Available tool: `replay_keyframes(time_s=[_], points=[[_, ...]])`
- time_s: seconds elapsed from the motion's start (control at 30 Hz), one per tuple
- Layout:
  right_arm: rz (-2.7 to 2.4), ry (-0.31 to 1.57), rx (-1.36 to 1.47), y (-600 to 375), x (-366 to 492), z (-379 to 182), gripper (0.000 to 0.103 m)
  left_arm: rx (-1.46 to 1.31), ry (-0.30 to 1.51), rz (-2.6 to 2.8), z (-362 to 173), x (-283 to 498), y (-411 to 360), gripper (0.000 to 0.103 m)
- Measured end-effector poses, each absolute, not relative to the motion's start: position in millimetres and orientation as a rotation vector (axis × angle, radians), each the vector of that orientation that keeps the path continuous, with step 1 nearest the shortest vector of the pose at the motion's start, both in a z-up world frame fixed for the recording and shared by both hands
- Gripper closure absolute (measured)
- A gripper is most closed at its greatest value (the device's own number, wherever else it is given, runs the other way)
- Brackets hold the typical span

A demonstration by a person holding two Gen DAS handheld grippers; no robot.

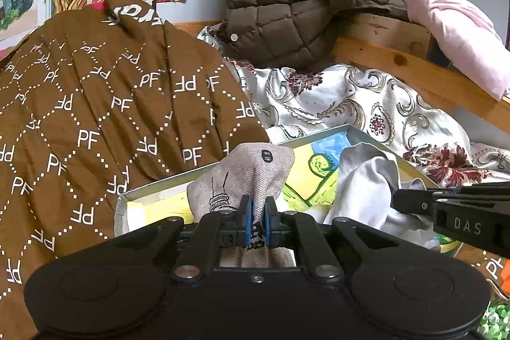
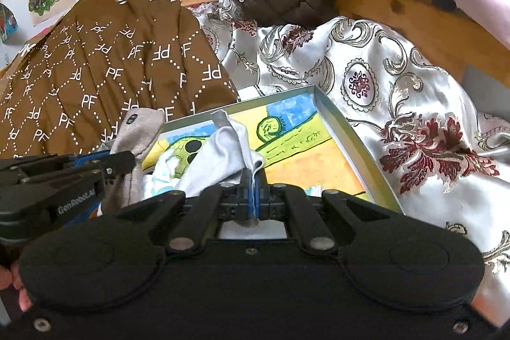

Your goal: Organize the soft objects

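1. The left gripper (image 1: 257, 212) had its fingers clenched on a beige sock (image 1: 248, 171), long axis running far-near, toe pointing far, above the box's (image 1: 122, 206) left edge.
2. The right gripper (image 2: 253, 190) pinched a white cloth (image 2: 223, 148) over the box, peak pointing far.

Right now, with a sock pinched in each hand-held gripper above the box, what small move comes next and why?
Probably lower both into the box and release: the left hand-held gripper pinches the beige sock, the right hand-held gripper the white sock, both already above it.
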State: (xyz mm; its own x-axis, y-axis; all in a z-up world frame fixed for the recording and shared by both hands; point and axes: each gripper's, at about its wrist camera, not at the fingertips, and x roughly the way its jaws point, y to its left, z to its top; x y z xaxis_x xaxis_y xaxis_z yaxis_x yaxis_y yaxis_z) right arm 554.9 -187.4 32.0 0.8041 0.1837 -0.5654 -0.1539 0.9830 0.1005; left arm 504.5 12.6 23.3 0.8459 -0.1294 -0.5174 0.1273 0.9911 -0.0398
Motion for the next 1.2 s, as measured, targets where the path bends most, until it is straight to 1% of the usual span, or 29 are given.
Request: replay_keyframes(time_s=[0.13,0.2,0.3,0.37,0.43,0.7,0.73,0.83,0.87,1.13,1.2], points=[[0.176,0.612,0.061,-195.6,554.9,34.6,0.102,0.019,0.548,-0.134,23.9,501.2,7.6,0.092],[0.172,0.615,0.072,-201.9,555.3,35.9,0.101,0.024,0.549,-0.132,25.0,499.3,6.3,0.086],[0.162,0.615,0.079,-206.9,550.8,41.8,0.1,0.02,0.565,-0.131,26.7,497.6,5.5,0.08],[0.159,0.612,0.084,-212.0,544.6,46.1,0.092,0.006,0.583,-0.132,26.8,496.1,6.3,0.079],[0.155,0.605,0.09,-217.1,540.4,49.7,0.088,-0.011,0.604,-0.13,25.9,495.0,8.2,0.078],[0.156,0.568,0.097,-238.7,514.7,68.7,0.068,-0.083,0.622,-0.138,33.9,477.7,18.5,0.067],[0.161,0.556,0.095,-240.9,509.6,72.0,0.063,-0.087,0.616,-0.137,36.3,473.6,19.4,0.066],[0.173,0.523,0.086,-246.3,492.7,82.5,0.058,-0.114,0.597,-0.136,44.1,460.4,23.1,0.062],[0.179,0.511,0.083,-247.9,486.8,86.1,0.054,-0.124,0.589,-0.134,47.0,455.6,24.4,0.06],[0.216,0.422,0.047,-254.0,438.2,118.8,0.042,-0.156,0.486,-0.136,77.0,408.3,27.9,0.044],[0.226,0.4,0.036,-252.8,425.1,127.9,0.039,-0.163,0.454,-0.129,85.8,394.2,29.2,0.036]])
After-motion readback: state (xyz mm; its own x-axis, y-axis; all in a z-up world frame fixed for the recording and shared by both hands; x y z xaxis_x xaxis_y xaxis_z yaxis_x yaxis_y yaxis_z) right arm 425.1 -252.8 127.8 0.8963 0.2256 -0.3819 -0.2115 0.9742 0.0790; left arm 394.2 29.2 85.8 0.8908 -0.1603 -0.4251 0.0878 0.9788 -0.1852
